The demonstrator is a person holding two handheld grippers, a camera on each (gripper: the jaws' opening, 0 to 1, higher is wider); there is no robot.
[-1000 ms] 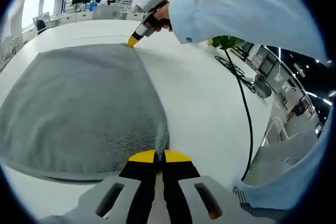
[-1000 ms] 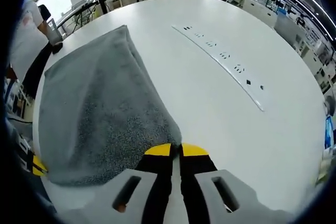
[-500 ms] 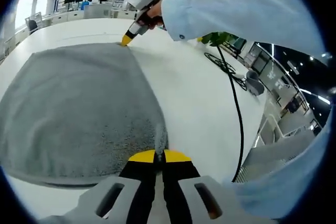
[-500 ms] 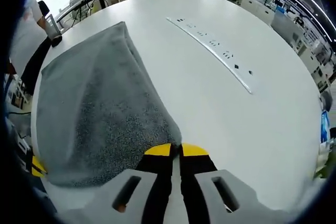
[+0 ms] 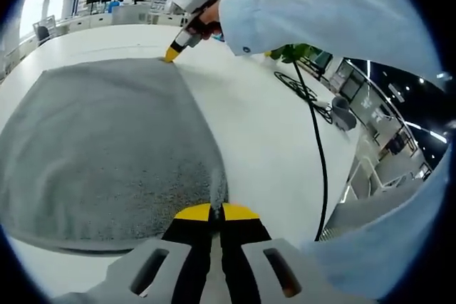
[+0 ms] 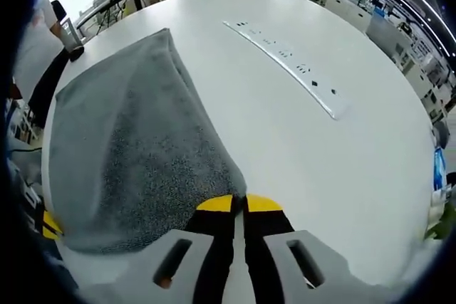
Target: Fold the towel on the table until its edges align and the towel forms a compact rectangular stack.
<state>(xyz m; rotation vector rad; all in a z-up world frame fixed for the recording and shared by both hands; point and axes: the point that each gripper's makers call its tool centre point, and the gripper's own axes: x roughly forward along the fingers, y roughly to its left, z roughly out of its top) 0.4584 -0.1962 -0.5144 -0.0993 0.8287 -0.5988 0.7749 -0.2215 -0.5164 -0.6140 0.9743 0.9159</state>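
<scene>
STEP: you have both corners pinched for a fold | LEFT: left tongs (image 5: 211, 211) clenched on towel (image 5: 107, 147) corner | RIGHT: right tongs (image 6: 238, 204) clenched on the other corner | TOWEL: flat on desk (image 6: 285, 140), spreading ahead-left of each tongs | NEXT: lift both corners together, carry them over to the far edge.

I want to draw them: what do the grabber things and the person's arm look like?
Each gripper, left and right, has black jaws with yellow tips on a light grey body with slots. The right arm wears a light blue sleeve, and a black cable trails below it.
</scene>
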